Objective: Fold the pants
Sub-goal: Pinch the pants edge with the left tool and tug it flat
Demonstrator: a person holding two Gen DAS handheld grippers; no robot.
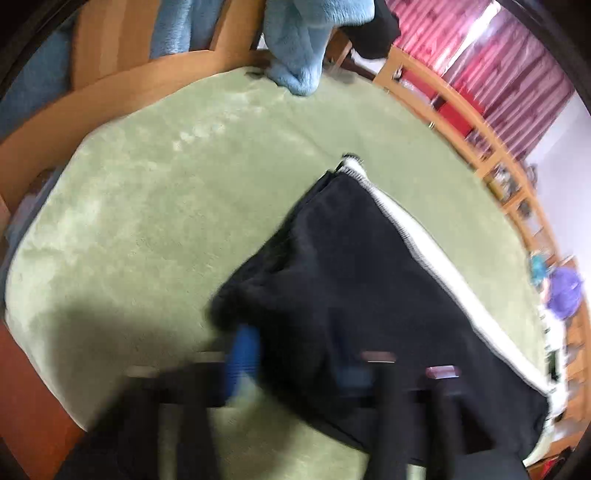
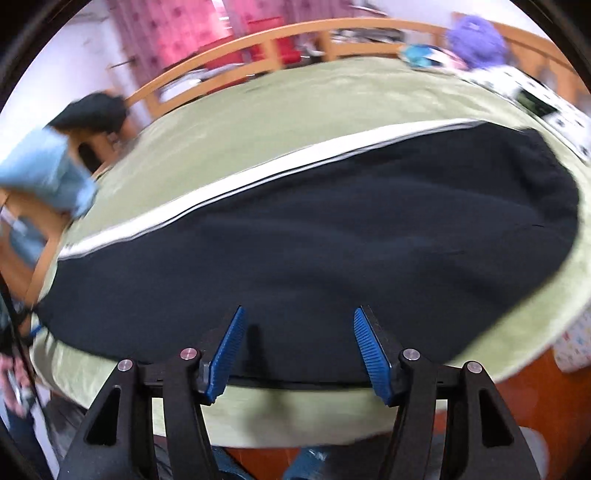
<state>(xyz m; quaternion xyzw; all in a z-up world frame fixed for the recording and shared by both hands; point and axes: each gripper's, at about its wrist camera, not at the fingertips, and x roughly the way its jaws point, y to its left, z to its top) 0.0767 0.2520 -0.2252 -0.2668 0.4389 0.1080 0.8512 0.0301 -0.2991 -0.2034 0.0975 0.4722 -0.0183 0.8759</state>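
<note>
No writing is legible; black fleecy pants [image 2: 314, 236] with a white stripe [image 2: 236, 173] lie on plush green cover [image 2: 295, 107]. Right gripper [image 2: 299, 347] spread above them; left gripper [image 1: 295, 365] too blurred to tell

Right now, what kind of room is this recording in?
Probably a bedroom at home: black pants lie on a green blanket inside a wooden frame, likely a bed, with pink curtains behind.

The pants [image 2: 314, 236] are black with a white stripe [image 2: 229, 192] down one long edge. They lie flat and lengthwise across the green bed cover [image 2: 295, 110], legs stacked, one end bunched into soft folds.
</note>
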